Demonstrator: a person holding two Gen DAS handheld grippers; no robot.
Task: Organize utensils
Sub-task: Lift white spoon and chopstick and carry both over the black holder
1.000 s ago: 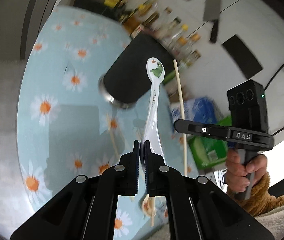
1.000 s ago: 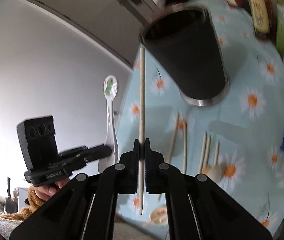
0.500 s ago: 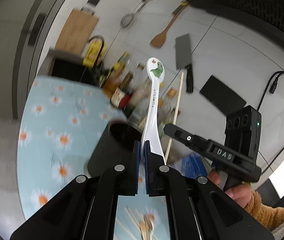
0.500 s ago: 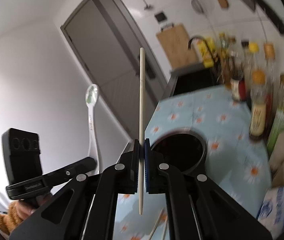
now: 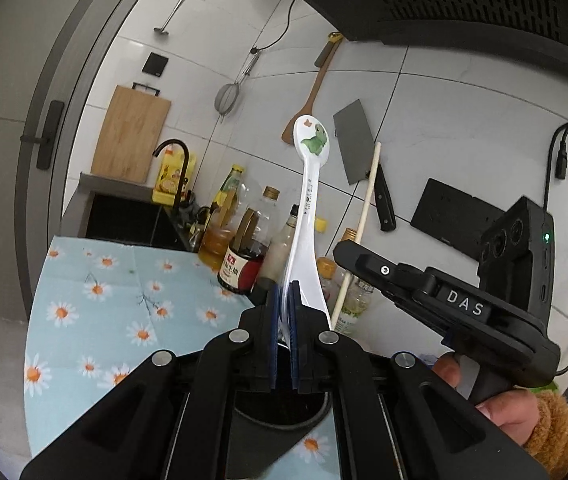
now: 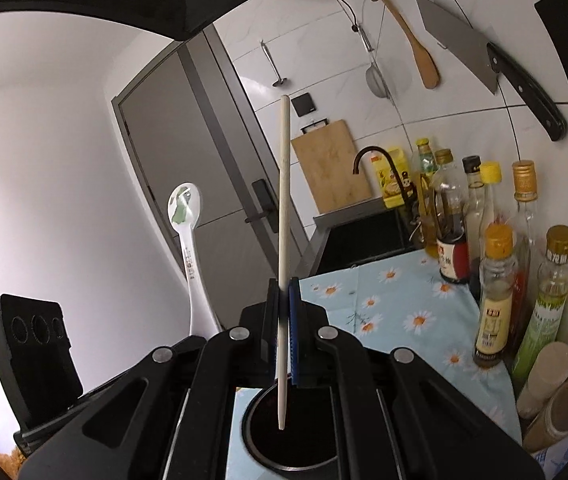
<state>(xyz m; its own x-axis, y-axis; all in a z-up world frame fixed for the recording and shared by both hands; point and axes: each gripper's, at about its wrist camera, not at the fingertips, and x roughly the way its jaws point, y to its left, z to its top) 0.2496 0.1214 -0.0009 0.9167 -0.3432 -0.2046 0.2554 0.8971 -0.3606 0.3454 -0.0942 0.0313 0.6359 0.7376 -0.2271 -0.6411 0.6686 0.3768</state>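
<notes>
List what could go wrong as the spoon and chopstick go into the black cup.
1. The chopstick is pinched low on its length, its tip just above the black cup; it may pivot and miss.
2. The spoon is gripped at its lower end, bowl high, so it could swing.
3. The left gripper and right gripper are close together; they may collide over the cup.

"DAS" in white capitals on the black body of the right gripper (image 5: 368,270), seen from the left wrist. Small print runs down the white spoon (image 5: 311,184) handle, too small to read. Red label on the dark sauce bottle (image 5: 240,266) has characters, not legible.
</notes>
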